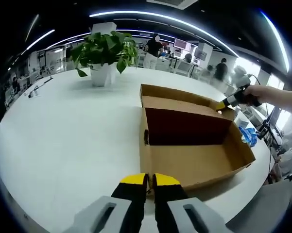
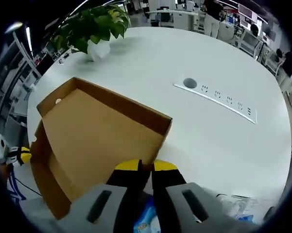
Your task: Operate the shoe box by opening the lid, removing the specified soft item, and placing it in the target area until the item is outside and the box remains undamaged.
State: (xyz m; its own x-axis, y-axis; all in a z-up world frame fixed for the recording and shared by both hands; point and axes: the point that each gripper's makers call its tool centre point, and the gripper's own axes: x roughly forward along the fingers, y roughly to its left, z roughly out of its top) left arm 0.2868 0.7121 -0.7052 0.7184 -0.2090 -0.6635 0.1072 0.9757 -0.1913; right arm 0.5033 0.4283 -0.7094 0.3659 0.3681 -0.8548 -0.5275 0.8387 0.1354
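Note:
The brown cardboard shoe box (image 1: 194,165) lies open on the white table (image 1: 63,136). Its inside has a dark red back wall and looks bare from here. The lid (image 1: 184,99) is tilted back behind it, and its inner face (image 2: 97,141) shows in the right gripper view. My left gripper (image 1: 150,180) has its jaws together at the box's near end wall, and it appears again as the left gripper (image 2: 20,155) by that end. My right gripper (image 2: 146,167) is shut at the lid's corner edge, and a hand holds the right gripper (image 1: 223,103) there.
A potted green plant (image 1: 104,58) stands at the table's far side. A socket strip (image 2: 218,99) is set into the tabletop. A blue and white packet (image 2: 145,221) and clear plastic (image 2: 233,204) lie by the box's right end. People and desks are far behind.

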